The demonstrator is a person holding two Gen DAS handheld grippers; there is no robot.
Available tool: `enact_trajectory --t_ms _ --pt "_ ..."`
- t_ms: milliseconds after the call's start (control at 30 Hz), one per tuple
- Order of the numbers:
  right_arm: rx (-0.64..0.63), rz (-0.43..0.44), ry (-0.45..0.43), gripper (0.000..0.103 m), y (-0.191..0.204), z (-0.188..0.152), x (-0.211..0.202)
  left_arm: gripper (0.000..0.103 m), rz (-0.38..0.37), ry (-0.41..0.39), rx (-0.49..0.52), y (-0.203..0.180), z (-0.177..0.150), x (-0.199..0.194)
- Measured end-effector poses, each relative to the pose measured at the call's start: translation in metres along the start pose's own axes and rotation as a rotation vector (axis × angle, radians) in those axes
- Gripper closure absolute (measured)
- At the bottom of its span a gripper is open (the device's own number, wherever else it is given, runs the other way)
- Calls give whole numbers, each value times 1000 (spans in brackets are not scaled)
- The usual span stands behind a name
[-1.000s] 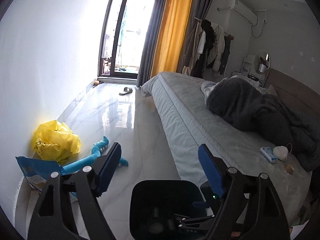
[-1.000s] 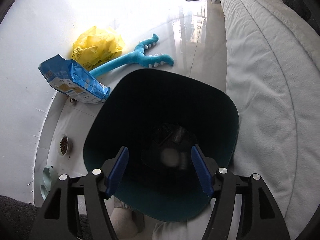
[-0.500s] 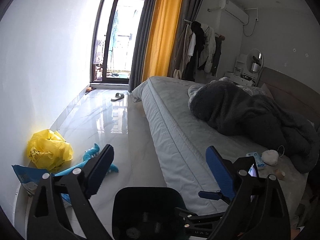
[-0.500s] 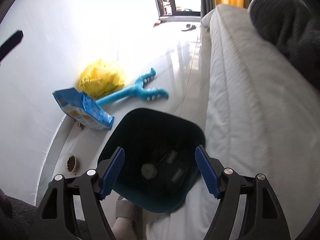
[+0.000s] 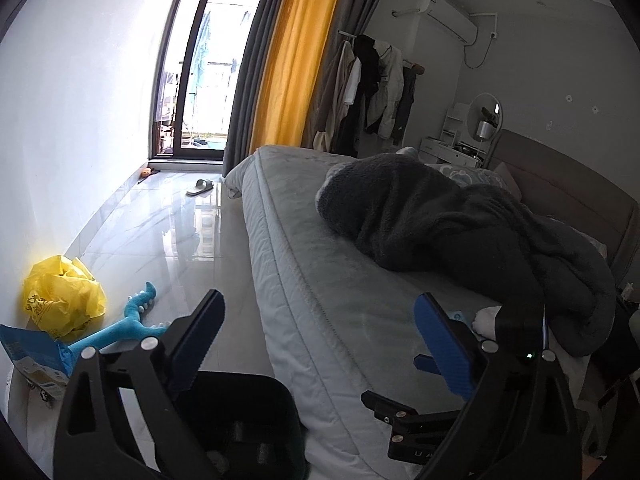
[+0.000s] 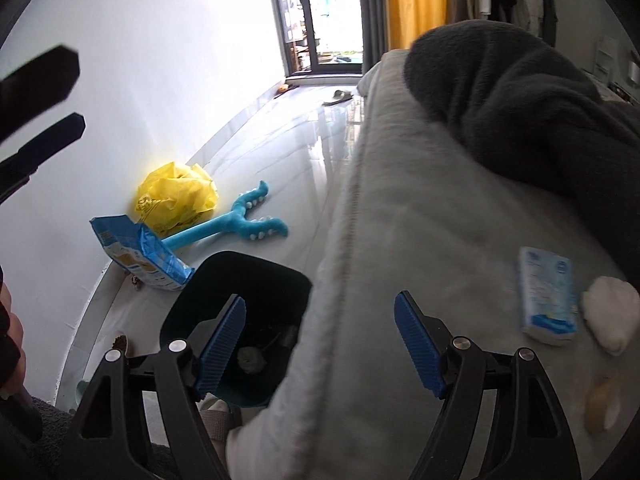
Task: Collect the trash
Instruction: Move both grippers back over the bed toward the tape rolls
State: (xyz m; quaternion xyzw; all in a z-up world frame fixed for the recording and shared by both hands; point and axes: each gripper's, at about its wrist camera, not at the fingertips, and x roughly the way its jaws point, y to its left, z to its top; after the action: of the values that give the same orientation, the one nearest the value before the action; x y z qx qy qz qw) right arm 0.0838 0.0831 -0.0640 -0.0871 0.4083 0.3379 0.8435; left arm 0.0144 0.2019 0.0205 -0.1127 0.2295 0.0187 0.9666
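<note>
Two empty hand-held grippers by the bed and the bin

The left hand-held gripper [image 5: 316, 344] is opening, with nothing between its blue pads. The right hand-held gripper [image 6: 320, 344] is spread apart too, also with nothing in it. The dark bin [image 6: 240, 304] stands on the floor just beside the bed [image 6: 400, 240], under the right one's left finger, with a white wad [image 6: 251, 360] inside. A white crumpled tissue [image 6: 610, 320] lies on the bed, off to its right, touching a blue and white pack [image 6: 546, 296]. Its writing is too blurry to read.
</note>
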Motion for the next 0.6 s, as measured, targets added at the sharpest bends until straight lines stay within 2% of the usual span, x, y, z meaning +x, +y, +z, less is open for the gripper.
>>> enact_trajectory --t_ms 367,600 --pt "117 -93 -77 25 -76 -6 -48 6 -72 51 55 -56 -11 25" --pt "159 -167 -107 25 -122 -11 -73 6 -140 115 90 -85 -20 44"
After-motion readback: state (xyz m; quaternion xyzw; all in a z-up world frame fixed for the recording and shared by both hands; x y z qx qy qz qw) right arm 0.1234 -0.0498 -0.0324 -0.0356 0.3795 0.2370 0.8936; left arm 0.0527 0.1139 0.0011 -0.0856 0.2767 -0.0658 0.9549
